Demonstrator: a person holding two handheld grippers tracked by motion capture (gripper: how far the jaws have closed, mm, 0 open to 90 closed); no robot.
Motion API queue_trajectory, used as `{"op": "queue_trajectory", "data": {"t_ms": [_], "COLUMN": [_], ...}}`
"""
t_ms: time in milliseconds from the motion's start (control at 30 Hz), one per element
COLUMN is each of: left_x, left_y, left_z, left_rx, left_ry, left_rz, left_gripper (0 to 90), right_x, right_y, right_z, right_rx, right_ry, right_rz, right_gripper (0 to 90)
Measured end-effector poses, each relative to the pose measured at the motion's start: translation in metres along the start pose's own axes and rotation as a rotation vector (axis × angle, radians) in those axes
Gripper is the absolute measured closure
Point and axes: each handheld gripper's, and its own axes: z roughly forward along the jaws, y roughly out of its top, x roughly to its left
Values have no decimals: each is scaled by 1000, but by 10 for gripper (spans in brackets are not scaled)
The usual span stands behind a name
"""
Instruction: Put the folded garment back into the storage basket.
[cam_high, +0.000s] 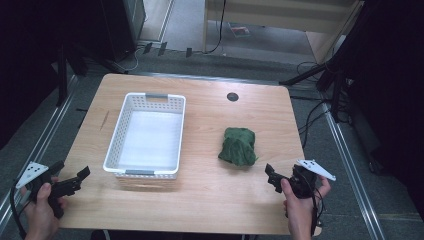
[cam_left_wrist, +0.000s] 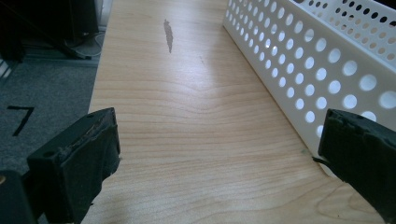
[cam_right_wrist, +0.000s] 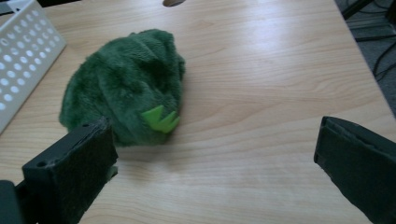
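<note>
Left claw (cam_high: 75, 181) is hovering with jaws spread wide at the near-left corner of the worktop (cam_high: 210, 200), holding nothing, just beside the empty white perforated basket (cam_high: 116, 135). Right of the basket, a fuzzy green plush toy (cam_high: 238, 145) with a lighter green felt tuft is lying slumped and soft. Right claw (cam_high: 272, 178), also gaping and empty, is facing the toy from nearby; a grasp probably comes next, needing an advance and squeeze.

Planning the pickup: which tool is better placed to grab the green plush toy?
The right tool: it sits open just near the green plush toy, which lies right ahead of its jaws. The left tool is beyond the white basket.
</note>
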Motion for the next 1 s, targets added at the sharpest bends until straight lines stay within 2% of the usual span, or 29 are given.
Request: {"op": "queue_trajectory", "data": {"t_ms": [167,200,300,333,400,467,600,700,767,867,1000], "left_x": [0,0,0,0,1,1,-3,-3,-2,-2,-2], "left_y": [0,0,0,0,0,0,0,0,0,0,0], "left_z": [0,0,0,1,1,1,2,1,1,2,1], "left_rx": [1,2,3,9,9,11,11,7,8,9,7], "left_ry": [-3,-3,-3,-9,-12,-7,6,8,8,7,4], "left_rz": [-1,-3,-1,3,3,0,26,25,15,13,14], "left_gripper": [0,0,0,0,0,0,0,0,0,0,0], "right_x": [12,19,23,30,32,43,56,64,68,71,83], "right_y": [8,12,14,16,17,23,28,33,38,42,50], "right_z": [9,13,16,22,25,35,46,54,58,63,76], "right_rx": [18,26,32,47,57,77,88,106,114,125,150], "right_ry": [5,9,11,11,11,23,45,53,44,54,38], "right_rz": [14,15,14,8,7,10,15,17,15,16,32], "right_gripper": [0,0,0,0,0,0,0,0,0,0,0]}}
